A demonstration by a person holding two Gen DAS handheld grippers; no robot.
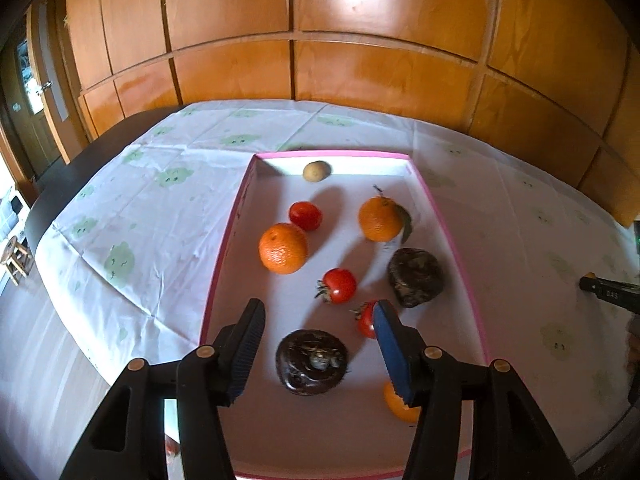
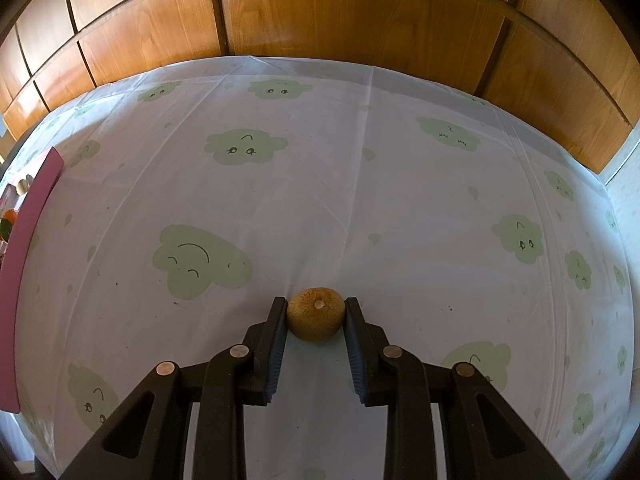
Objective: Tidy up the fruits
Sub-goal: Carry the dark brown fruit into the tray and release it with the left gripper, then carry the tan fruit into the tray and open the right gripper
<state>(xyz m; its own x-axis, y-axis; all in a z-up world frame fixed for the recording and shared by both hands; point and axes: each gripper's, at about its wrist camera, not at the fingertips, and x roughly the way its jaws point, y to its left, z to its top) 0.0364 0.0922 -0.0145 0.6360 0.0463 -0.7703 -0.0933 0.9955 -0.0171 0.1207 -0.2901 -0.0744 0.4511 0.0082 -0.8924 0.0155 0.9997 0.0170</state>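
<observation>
A pink-rimmed white box [image 1: 436, 204] lies on the table. In it are two oranges [image 1: 283, 248] [image 1: 380, 219], three red tomatoes [image 1: 339, 285], two dark brown fruits [image 1: 313, 361] [image 1: 416, 277], a tan fruit [image 1: 316, 171] at the far wall, and part of another orange [image 1: 400, 402] under my finger. My left gripper [image 1: 318, 316] is open above the box's near half, empty. My right gripper [image 2: 316, 308] is shut on a small tan-brown round fruit [image 2: 316, 314] resting on the tablecloth. The box's pink wall [image 2: 24, 264] shows at the far left of the right wrist view.
The tablecloth [image 2: 320, 184] is white with green cloud faces. A wooden panelled wall [image 1: 320, 40] stands behind the table. The right gripper's tip [image 1: 608, 290] shows at the right edge of the left wrist view. A door [image 1: 32, 112] is at the far left.
</observation>
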